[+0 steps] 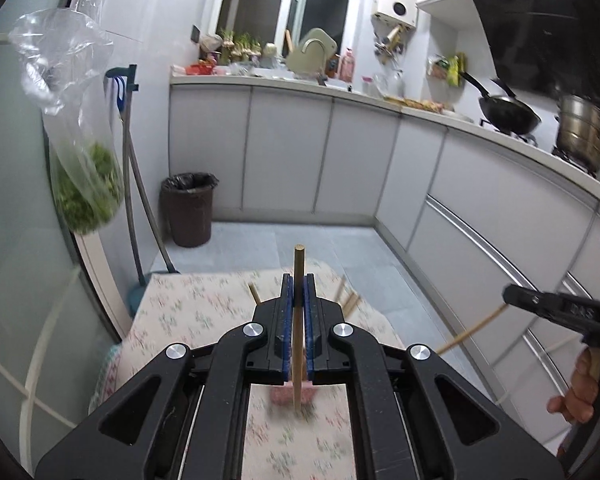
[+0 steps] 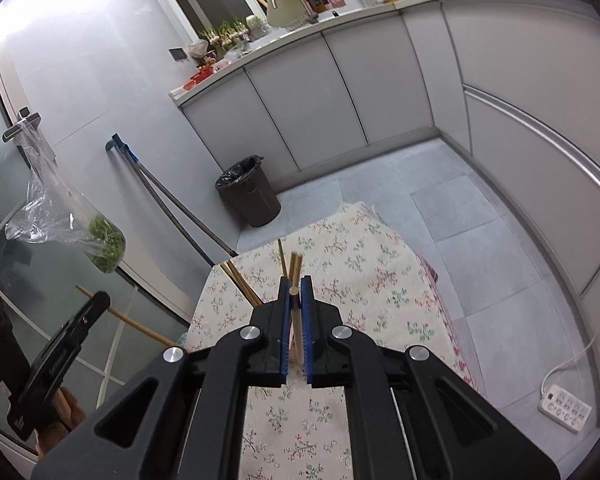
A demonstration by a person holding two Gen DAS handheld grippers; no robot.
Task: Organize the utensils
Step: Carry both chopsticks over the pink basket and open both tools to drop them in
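My left gripper is shut on one wooden chopstick, held upright above the floral-cloth table. My right gripper is shut on another wooden chopstick; its far end shows in the left wrist view. Several more chopsticks stand up from a pink holder below the fingers; most of the holder is hidden. The left gripper also shows in the right wrist view, low on the left with its chopstick. The right gripper shows at the right edge of the left wrist view.
A brown trash bin stands on the tiled floor past the table. A mop leans on the wall. A plastic bag of greens hangs by the glass door at left. White cabinets and a cluttered counter run behind; a power strip lies on the floor.
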